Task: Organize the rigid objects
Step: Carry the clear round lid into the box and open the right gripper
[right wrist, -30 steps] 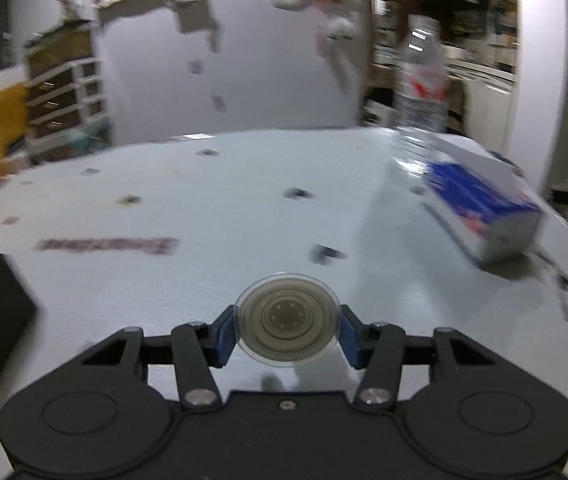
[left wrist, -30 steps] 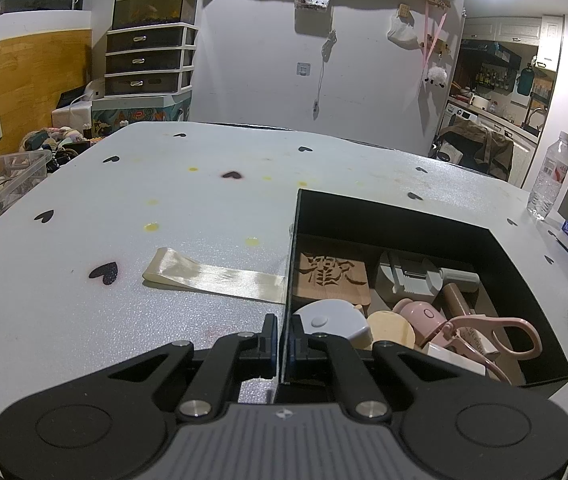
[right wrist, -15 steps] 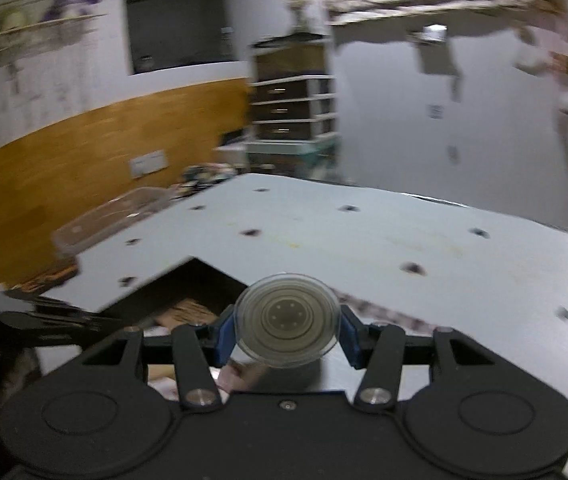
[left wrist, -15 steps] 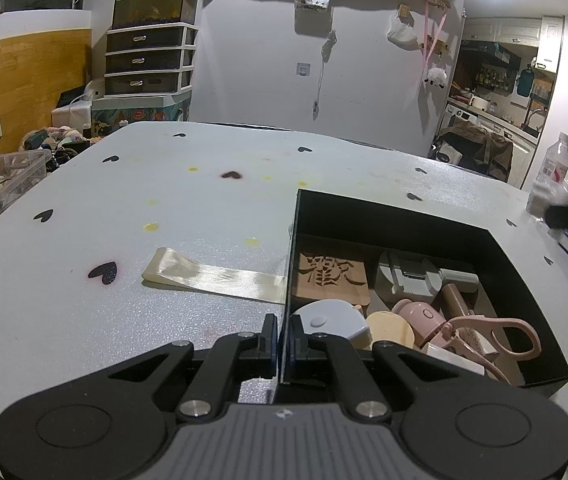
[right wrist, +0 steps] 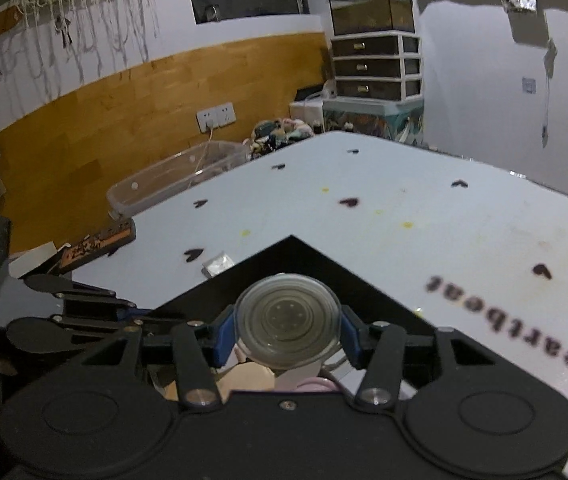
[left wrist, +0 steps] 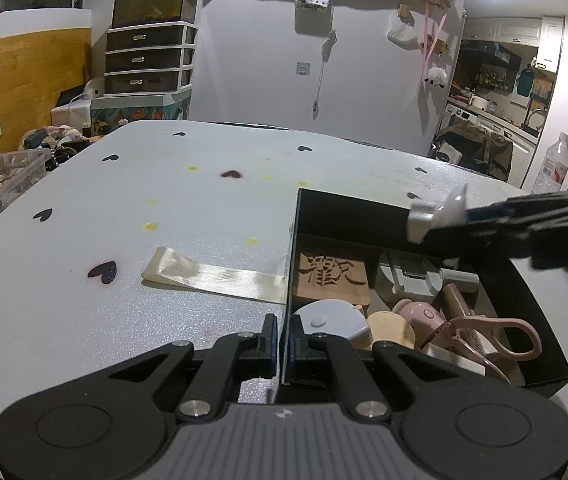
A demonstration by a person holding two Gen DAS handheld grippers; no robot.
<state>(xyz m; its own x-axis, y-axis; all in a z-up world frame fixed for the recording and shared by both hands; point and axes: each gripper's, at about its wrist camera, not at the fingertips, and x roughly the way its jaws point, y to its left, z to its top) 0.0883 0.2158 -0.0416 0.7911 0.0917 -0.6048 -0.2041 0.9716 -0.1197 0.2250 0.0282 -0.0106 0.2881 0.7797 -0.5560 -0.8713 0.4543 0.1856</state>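
Observation:
My left gripper (left wrist: pixel 280 340) is shut on the left wall of the black box (left wrist: pixel 348 204), near its front corner. Inside lie a carved wooden block (left wrist: pixel 332 274), a white round device (left wrist: pixel 332 322), pink scissors (left wrist: pixel 500 332) and other small items. My right gripper (right wrist: pixel 288 322) hovers over the box (right wrist: pixel 292 248) with a round clear container (right wrist: pixel 288 316) between its blue pads; the jaws are opening, the pads still touching it. In the left wrist view the right gripper (left wrist: pixel 444 216) reaches in from the right, above the box's far wall.
A pale ribbon strip (left wrist: pixel 212 274) lies on the table left of the box. A water bottle (left wrist: pixel 554 168) stands at the far right edge. A clear plastic bin (right wrist: pixel 176 176) sits beyond the table's left side. A small clear packet (right wrist: pixel 218 263) lies near the box corner.
My right gripper swung left with the round container, from the table's right side near a tissue box to above the black box. The left gripper stayed put.

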